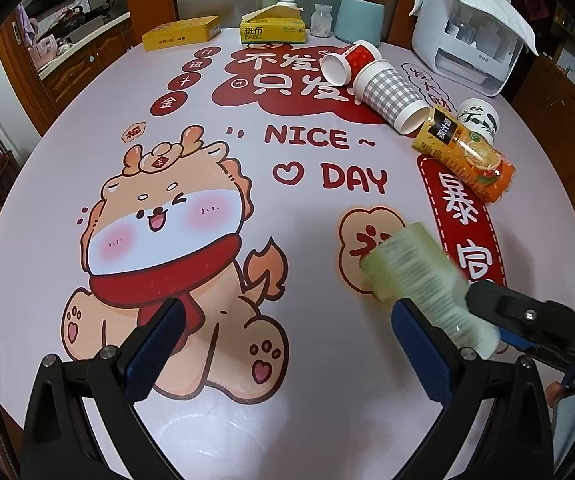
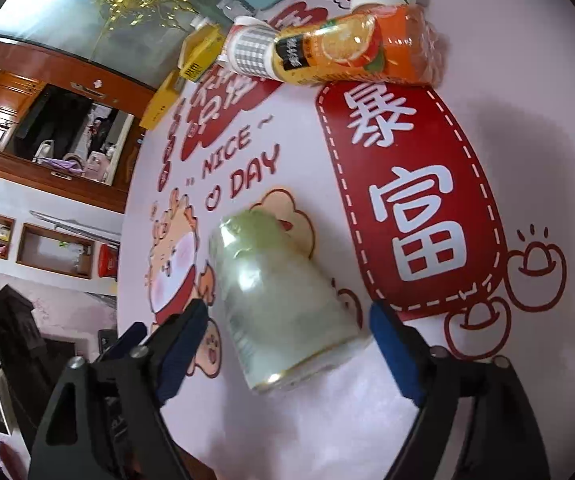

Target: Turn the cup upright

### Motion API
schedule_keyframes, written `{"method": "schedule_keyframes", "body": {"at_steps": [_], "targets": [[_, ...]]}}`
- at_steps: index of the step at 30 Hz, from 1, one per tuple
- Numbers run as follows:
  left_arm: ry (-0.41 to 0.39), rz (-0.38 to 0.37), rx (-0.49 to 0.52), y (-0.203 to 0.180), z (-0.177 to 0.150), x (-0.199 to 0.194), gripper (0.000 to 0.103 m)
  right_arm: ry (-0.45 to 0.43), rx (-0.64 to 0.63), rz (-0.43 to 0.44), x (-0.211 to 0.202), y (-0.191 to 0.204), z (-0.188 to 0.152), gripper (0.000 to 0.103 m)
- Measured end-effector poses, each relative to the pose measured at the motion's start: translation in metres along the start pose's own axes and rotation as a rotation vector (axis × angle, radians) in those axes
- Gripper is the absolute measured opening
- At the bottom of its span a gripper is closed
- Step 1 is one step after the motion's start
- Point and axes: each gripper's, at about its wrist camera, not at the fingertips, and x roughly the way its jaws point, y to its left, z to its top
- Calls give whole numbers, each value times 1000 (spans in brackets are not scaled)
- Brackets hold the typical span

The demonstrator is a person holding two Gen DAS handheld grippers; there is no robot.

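A pale green cup (image 2: 283,304) lies on its side on the printed tablecloth, blurred by motion. In the right wrist view it sits between my right gripper's open fingers (image 2: 287,344), with gaps on both sides. In the left wrist view the same cup (image 1: 423,280) lies just right of my left gripper (image 1: 287,340), which is open and empty above the cartoon print. The right gripper's black finger (image 1: 527,316) reaches in from the right against the cup.
Far right lie a red cup (image 1: 351,64), a grey checked cup (image 1: 391,96), an orange juice bottle (image 1: 467,156) and a panda cup (image 1: 481,118). At the back stand a tissue box (image 1: 272,28), yellow tin (image 1: 181,33), blue canister (image 1: 358,18) and white appliance (image 1: 471,36).
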Motion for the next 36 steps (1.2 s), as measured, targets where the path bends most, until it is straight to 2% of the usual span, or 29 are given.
{"method": "schedule_keyframes", "body": {"at_steps": [2, 13, 22, 28, 31, 34, 35, 36], "targets": [[7, -18, -6, 0, 1, -2, 102, -13, -6, 9, -5, 2, -1, 94], [152, -193, -77, 0, -1, 11, 102, 12, -82, 14, -14, -3, -10, 94], [278, -238, -160, 9, 1, 36, 102, 19, -177, -19, -15, -4, -13, 94], [327, -250, -141, 1, 4, 42, 101, 32, -338, -129, -9, 5, -15, 94], [347, -269, -131, -5, 7, 46, 95, 36, -356, -142, -7, 3, -14, 94], [389, -285, -129, -11, 8, 53, 76, 46, -346, -139, -4, -2, -11, 94], [399, -288, -127, -12, 8, 55, 66, 47, -345, -139, -4, -3, -10, 94], [410, -294, -119, -15, 8, 58, 66, 51, -344, -138, -3, -5, -10, 94]]}}
